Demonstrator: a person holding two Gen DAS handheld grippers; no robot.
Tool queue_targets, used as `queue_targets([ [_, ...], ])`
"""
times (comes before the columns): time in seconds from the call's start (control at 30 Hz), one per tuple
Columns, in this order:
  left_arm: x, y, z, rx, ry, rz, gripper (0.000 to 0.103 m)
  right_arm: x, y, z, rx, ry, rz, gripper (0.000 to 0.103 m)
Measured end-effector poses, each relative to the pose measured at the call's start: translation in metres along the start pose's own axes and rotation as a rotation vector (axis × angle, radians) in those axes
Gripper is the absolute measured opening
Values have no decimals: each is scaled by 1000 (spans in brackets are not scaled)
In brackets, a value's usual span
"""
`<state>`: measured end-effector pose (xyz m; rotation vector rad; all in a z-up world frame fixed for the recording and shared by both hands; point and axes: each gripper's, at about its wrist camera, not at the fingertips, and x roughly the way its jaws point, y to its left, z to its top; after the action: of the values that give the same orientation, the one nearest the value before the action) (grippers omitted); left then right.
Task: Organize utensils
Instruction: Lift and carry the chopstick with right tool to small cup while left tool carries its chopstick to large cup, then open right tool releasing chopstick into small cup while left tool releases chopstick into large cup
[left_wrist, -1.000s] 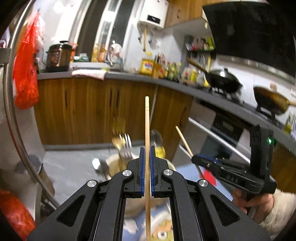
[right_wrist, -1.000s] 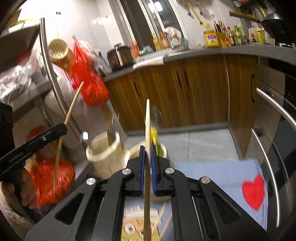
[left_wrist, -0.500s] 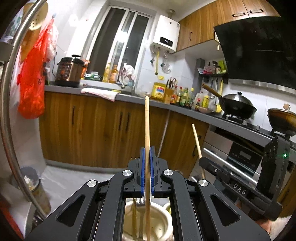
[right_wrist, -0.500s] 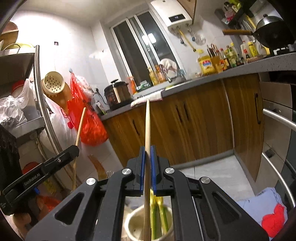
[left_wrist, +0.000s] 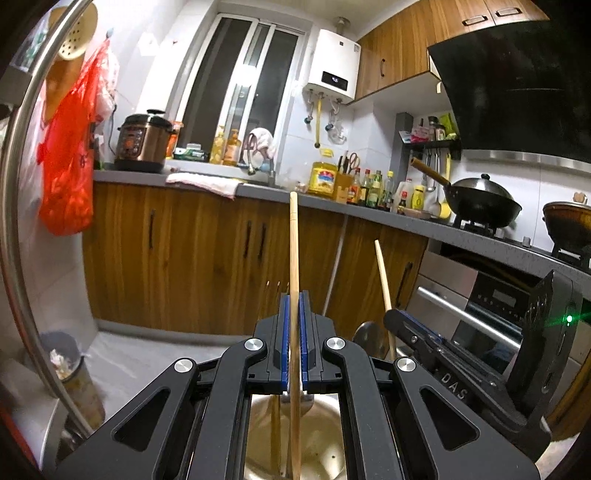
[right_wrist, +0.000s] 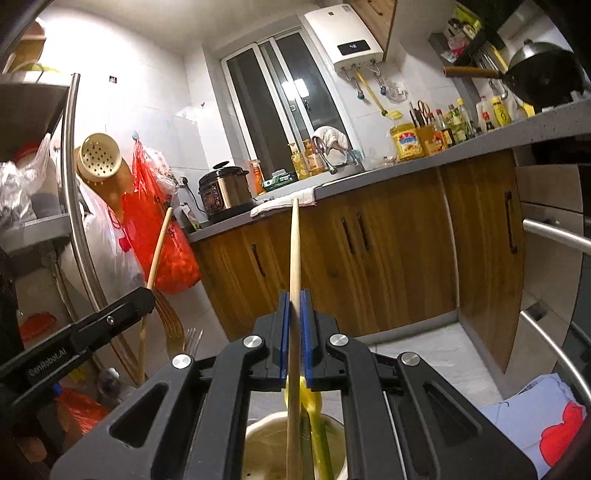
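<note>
My left gripper (left_wrist: 293, 325) is shut on a wooden chopstick (left_wrist: 294, 258) that stands upright, its lower end over a pale utensil holder (left_wrist: 325, 443) with fork tines behind the pads. My right gripper (right_wrist: 294, 325) is shut on a second chopstick (right_wrist: 294, 251), upright over another pale holder (right_wrist: 266, 446) that has a yellow-handled utensil (right_wrist: 314, 413) in it. The right gripper with its chopstick (left_wrist: 384, 280) shows at the right of the left wrist view. The left gripper's chopstick (right_wrist: 157, 251) shows at the left of the right wrist view.
Wooden cabinets (left_wrist: 192, 258) under a grey counter run across the back. A steel rack post (right_wrist: 72, 177) and red bags (right_wrist: 162, 236) stand at the left. An oven with bar handles (right_wrist: 554, 236) is at the right. A cloth with a red heart (right_wrist: 546, 424) lies low right.
Both grippers have tilted up from facing the table to facing the kitchen, and the holders have slid to the bottom of both views. The chopsticks stay clamped.
</note>
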<state>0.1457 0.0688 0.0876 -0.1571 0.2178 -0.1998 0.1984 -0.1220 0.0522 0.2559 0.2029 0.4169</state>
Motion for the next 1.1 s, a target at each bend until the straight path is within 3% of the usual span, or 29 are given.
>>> queue_targets([
  [0.37,-23,1,-18,48,78,-1,5,-31,11,-18,-105,46,30,6],
  [0.6,-27,-3,-25,92,209,14,6,-34,9,-27,-99,166,37,6],
  [0.8,-28,3,-25,54,295,5,6,-34,6,-31,-71,245,40,6],
  [1.1,-25,-3,-30,67,336,17,6,-35,7,-35,-80,299,27,6],
])
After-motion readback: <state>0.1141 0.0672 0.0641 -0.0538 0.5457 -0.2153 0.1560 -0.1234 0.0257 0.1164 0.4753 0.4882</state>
